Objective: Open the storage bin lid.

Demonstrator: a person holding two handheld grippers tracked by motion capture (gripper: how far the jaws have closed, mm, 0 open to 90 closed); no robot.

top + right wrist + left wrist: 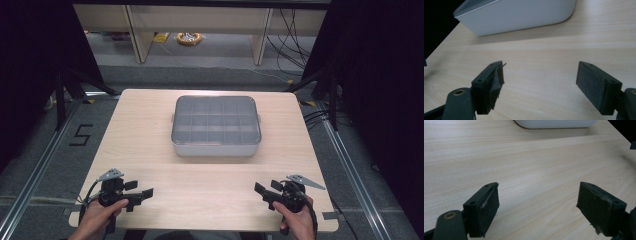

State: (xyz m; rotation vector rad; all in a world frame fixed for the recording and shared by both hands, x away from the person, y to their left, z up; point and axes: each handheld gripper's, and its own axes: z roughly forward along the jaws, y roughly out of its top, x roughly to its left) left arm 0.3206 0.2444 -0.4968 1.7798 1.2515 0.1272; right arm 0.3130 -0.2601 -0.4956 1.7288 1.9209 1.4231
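Note:
A white box with a clear lid (216, 126) and several inner compartments sits at the middle of the wooden table (150, 165), toward the far side. Its white wall shows at the top of the left gripper view (554, 123) and the right gripper view (524, 15). My left gripper (141, 191) rests near the front left corner, open, nothing between its jaws (537, 202). At the front right, my right gripper (262, 191) is open too, with bare wood between its jaws (540, 82). Both point inward toward each other.
Beyond the table's far edge stand wooden furniture legs (137, 35), loose cables (290, 40) and a yellow-rimmed object (189, 38) on the floor. Black curtains flank both sides. A floor mark "5" (81, 135) lies left of the table.

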